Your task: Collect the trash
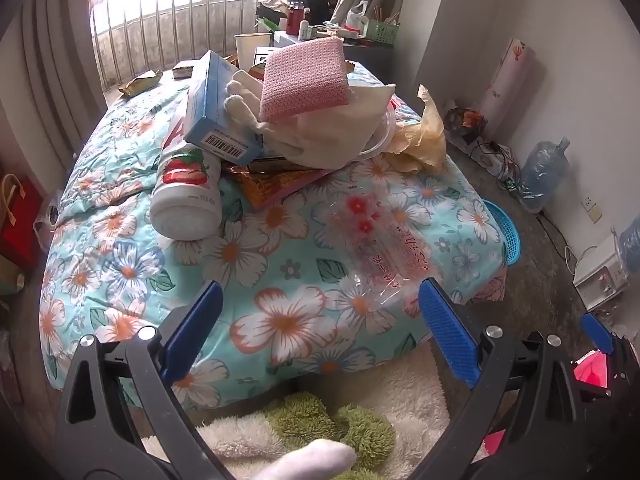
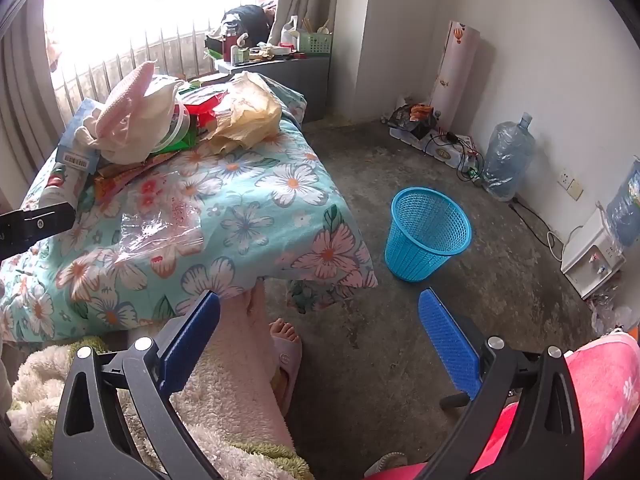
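Trash pile (image 1: 280, 120) beyond both downward-tilted, wide-open grippers, left gripper (image 1: 320, 316), right gripper (image 2: 320, 320).

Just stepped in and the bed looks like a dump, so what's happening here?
A person is holding a hand-held gripper in each hand to clear trash off the bed. Both the left hand-held gripper and the right hand-held gripper are open and empty. A clear plastic bag lies flat on the floral quilt, nearest the left one, with a heap of boxes and wrappers behind. The blue basket stands empty on the floor beside the bed.
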`<act>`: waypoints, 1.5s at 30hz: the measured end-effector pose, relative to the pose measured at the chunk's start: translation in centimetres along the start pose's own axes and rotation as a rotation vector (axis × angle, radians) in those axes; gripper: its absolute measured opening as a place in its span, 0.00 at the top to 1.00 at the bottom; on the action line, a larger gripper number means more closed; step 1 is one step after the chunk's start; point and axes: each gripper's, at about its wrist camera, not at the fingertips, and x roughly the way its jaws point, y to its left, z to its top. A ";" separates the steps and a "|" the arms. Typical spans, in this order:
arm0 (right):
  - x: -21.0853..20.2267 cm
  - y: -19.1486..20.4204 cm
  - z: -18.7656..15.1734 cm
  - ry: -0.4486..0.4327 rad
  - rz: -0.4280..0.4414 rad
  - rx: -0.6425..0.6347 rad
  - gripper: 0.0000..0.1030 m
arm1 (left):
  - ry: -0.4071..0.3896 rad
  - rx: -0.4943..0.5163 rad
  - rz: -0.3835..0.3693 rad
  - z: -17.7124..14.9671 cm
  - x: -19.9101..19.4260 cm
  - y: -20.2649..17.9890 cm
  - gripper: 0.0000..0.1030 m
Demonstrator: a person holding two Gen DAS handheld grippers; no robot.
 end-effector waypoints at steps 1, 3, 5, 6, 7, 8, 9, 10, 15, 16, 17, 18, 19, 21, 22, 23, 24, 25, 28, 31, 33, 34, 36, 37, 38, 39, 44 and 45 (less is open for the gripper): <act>0.0 0.0 0.0 0.003 0.001 0.000 0.06 | 0.001 -0.001 -0.001 0.0 0.0 0.0 0.09; 0.0 0.1 0.0 0.002 0.000 -0.003 0.06 | 0.002 0.000 -0.002 0.0 0.0 0.0 0.09; 0.0 0.0 0.0 0.002 0.003 0.000 0.06 | 0.005 0.005 -0.003 0.0 0.0 0.0 0.09; 0.0 0.0 0.0 0.001 0.003 0.000 0.06 | 0.005 0.007 -0.003 -0.1 0.0 -0.1 0.09; 0.0 0.0 0.0 0.001 0.001 0.000 0.06 | 0.005 0.005 -0.004 0.0 0.0 0.0 0.09; 0.0 0.0 0.0 0.000 0.000 0.000 0.06 | 0.005 0.007 -0.004 -0.1 -0.1 0.0 0.09; 0.0 0.1 0.0 0.000 0.000 -0.001 0.06 | 0.006 0.008 -0.005 -0.1 -0.1 0.1 0.09; 0.1 0.1 0.0 0.000 -0.001 -0.003 0.06 | 0.006 0.009 -0.006 -0.1 -0.2 0.1 0.09; -0.1 0.3 0.1 -0.006 -0.004 -0.007 0.06 | 0.007 0.016 -0.007 -1.9 0.2 0.8 0.09; -0.2 0.2 0.1 -0.007 -0.004 -0.008 0.06 | 0.015 0.016 -0.004 -1.2 0.4 0.3 0.09; -0.2 0.2 0.1 -0.007 -0.003 -0.008 0.06 | 0.014 0.019 -0.004 -1.4 0.3 0.3 0.09; -0.2 0.2 0.1 -0.007 -0.003 -0.008 0.06 | 0.016 0.019 -0.004 -1.4 0.3 0.3 0.09; -0.3 0.2 0.1 -0.008 -0.003 -0.009 0.06 | 0.022 0.015 -0.003 -0.9 0.5 0.2 0.09; -0.2 0.2 0.2 -0.008 -0.005 -0.010 0.06 | 0.020 0.017 -0.001 -0.9 0.5 0.2 0.09; -0.3 0.2 0.0 -0.010 -0.006 -0.010 0.06 | 0.019 0.018 -0.001 -0.9 0.4 0.1 0.09; -0.3 0.2 0.0 -0.010 -0.005 -0.010 0.06 | 0.020 0.018 -0.001 -0.8 0.4 0.1 0.09; -0.3 0.2 0.0 -0.010 -0.005 -0.010 0.06 | 0.022 0.019 -0.002 -0.8 0.4 0.1 0.09; -0.3 0.2 0.1 -0.010 -0.006 -0.010 0.06 | 0.023 0.021 -0.002 -0.8 0.4 0.1 0.09; -0.3 0.2 0.1 -0.010 -0.006 -0.009 0.06 | 0.025 0.028 -0.002 -0.9 0.4 -0.1 0.09; -0.4 0.1 0.1 -0.010 -0.005 -0.010 0.06 | 0.025 0.029 -0.002 -0.8 0.4 -0.1 0.09; -0.4 0.2 0.1 -0.012 -0.006 -0.012 0.06 | 0.025 0.026 -0.001 -0.8 0.4 -0.1 0.09; -0.4 0.1 0.1 -0.012 -0.005 -0.011 0.06 | 0.026 0.026 -0.001 -0.9 0.4 -0.1 0.09; -0.4 0.0 0.2 -0.012 -0.005 -0.011 0.06 | 0.027 0.027 -0.001 -0.9 0.5 -0.2 0.09; -0.4 0.0 0.3 -0.011 -0.005 -0.012 0.06 | 0.027 0.026 -0.001 -0.9 0.5 -0.2 0.09; -0.4 0.1 0.3 -0.011 -0.005 -0.011 0.06 | 0.027 0.026 0.000 -0.9 0.5 -0.2 0.09; -0.4 0.1 0.2 -0.012 -0.005 -0.012 0.06 | 0.026 0.026 0.000 -0.9 0.5 -0.2 0.09; -0.5 0.1 0.2 -0.012 -0.005 -0.012 0.06 | 0.029 0.026 0.000 -1.0 0.5 -0.2 0.09; -0.5 0.2 0.2 -0.012 -0.006 -0.013 0.06 | 0.028 0.027 0.000 -1.0 0.6 -0.2 0.09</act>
